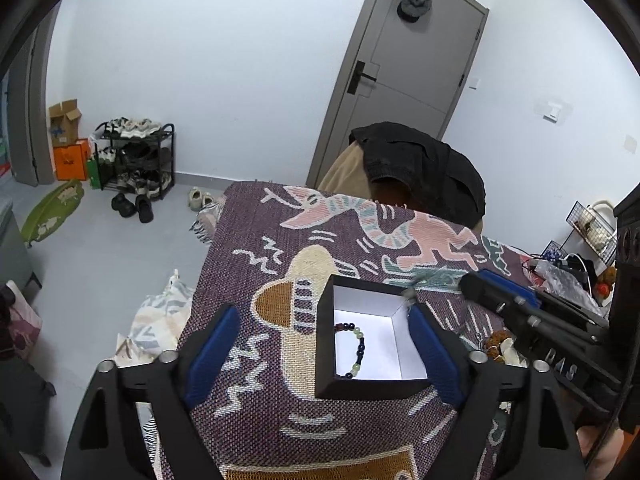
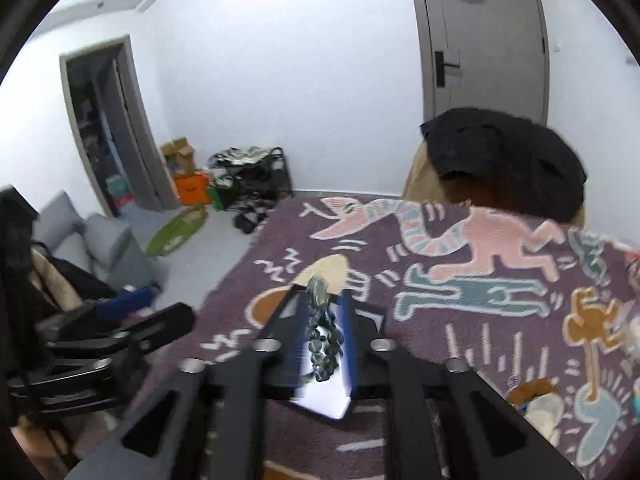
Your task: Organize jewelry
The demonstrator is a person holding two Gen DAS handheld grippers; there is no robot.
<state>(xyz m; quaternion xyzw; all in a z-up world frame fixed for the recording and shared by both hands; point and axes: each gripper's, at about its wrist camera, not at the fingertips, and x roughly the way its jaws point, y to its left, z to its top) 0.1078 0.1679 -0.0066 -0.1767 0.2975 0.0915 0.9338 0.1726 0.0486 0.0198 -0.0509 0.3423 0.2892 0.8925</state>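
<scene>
Left hand-held gripper [image 1: 320, 344] gapes around box [image 1: 370, 386]; right one [image 2: 320, 336], part-open, reads "DAS".

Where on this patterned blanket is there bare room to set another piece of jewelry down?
Free: the purple woven blanket left of and beyond the black open box, toward the black garment at its far edge. Crowded: right of the box, where the right gripper reaches in over small loose trinkets.

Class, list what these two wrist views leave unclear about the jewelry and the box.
- Left wrist view: the bead bracelet is partly hidden by the black box wall.
- Right wrist view: motion blur smears the dark stone bracelet; whether the right gripper pads touch it is unclear.
- Left wrist view: the trinkets behind the right gripper are unidentifiable.
</scene>
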